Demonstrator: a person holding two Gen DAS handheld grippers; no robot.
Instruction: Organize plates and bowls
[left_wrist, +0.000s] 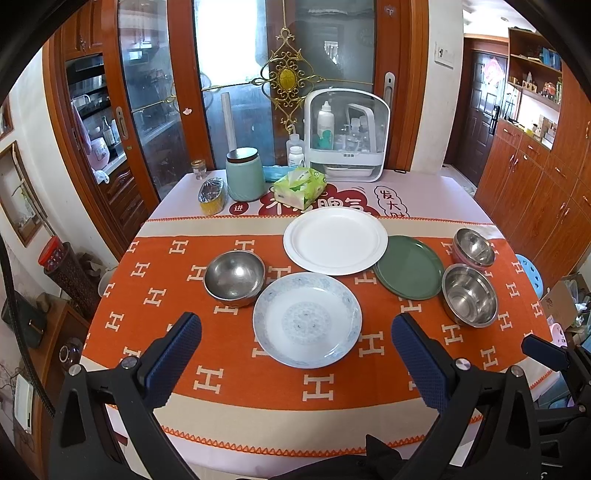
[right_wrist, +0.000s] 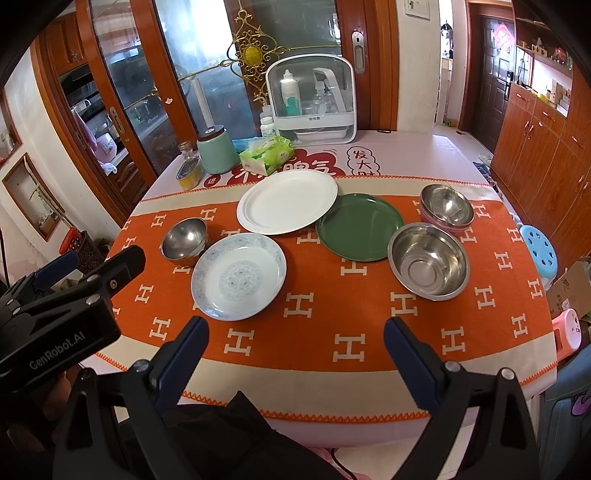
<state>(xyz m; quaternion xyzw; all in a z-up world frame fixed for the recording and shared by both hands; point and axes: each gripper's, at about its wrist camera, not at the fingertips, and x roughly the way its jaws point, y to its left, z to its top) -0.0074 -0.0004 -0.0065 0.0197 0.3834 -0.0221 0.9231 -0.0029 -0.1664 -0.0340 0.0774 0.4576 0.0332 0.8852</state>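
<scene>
three plates and three steel bowls are sitting spread over the orange cloth on the counter (left_wrist: 236, 406), none stacked yet apart from the far right bowl, which seems to be nesting in a pink one.

the blue-patterned plate (left_wrist: 307, 320) is lying nearest, and it is looking like glazed ceramic: probably stiff, fairly heavy, slick and chippable, so the sensible hold is pinching its raised rim at the near edge, one finger over and one under. the white plate (left_wrist: 335, 240) behind it is overlapping the rim of the green plate (left_wrist: 408, 267), so the white one is likely needing to come off first or be slid aside. the steel bowl on the left (left_wrist: 234, 277) is sitting just beside the patterned plate, close enough that i cannot tell whether they are touching; the large steel bowl (right_wrist: 428, 260) and the far steel bowl (right_wrist: 447, 205) are standing on the right, near each other. steel bowls are probably light, rigid and slippery, best taken by the lip, and they are tolerating a knock better than the plates.

the left gripper (left_wrist: 295, 354) is hanging with its fingers spread wide and holding nothing, the patterned plate lying just ahead between their lines. the right gripper (right_wrist: 295, 350) is likewise released and empty, hovering over bare cloth, with the patterned plate ahead to its left and the large bowl ahead to its right, neither between the fingers.
</scene>
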